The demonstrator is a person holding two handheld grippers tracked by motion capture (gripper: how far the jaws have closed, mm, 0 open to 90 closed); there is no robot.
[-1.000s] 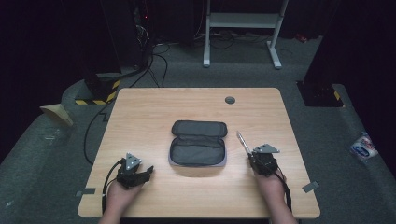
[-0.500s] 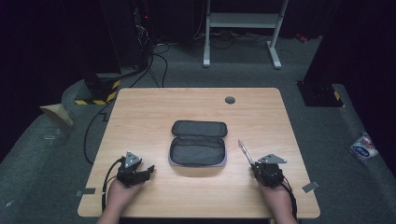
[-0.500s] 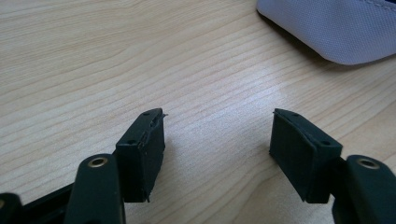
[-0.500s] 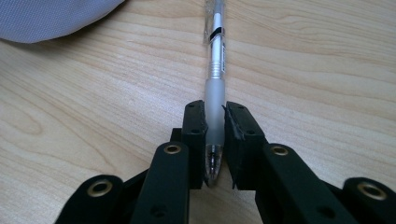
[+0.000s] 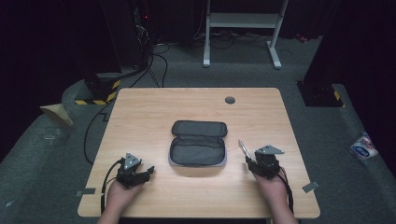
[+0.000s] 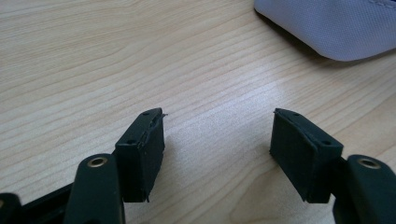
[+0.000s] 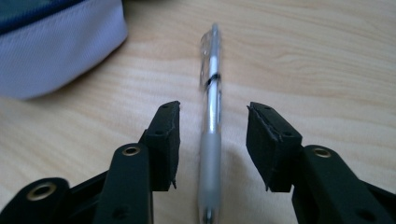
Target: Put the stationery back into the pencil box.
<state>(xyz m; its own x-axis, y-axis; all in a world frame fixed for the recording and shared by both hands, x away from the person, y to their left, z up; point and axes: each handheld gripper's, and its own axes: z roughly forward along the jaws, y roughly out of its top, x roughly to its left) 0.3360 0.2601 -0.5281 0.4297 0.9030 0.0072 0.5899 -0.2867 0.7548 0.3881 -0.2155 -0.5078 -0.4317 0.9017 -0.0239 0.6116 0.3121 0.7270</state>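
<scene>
Wooden table, light grain, takes up the middle of the high view, with dark floor and cables around it. A small round grommet sits near the far edge.

Centre of the table: an open grey pencil case, lid flap folded back toward the far side, mesh inside facing up. It lies flat and unzipped, probably so a pen can go straight in. Its pale fabric corner appears in the left gripper view and in the right gripper view.

The left gripper rests on the table near the front left, well apart from the case. Its jaws stand wide with nothing between them, just bare wood under them in the left gripper view. It looks parked, waiting.

The right gripper is at the front right, just beside the case's right end. Its jaws have just been opening and now stand apart.

The pen, a clear barrel with a frosted grip, lies flat on the table between the right jaws, pointing away from the camera. The pads don't touch it; there is a gap on each side. In the high view the pen angles toward the case. Judging from this, it reads as a release, the pen set down beside the case rather than in it.
</scene>
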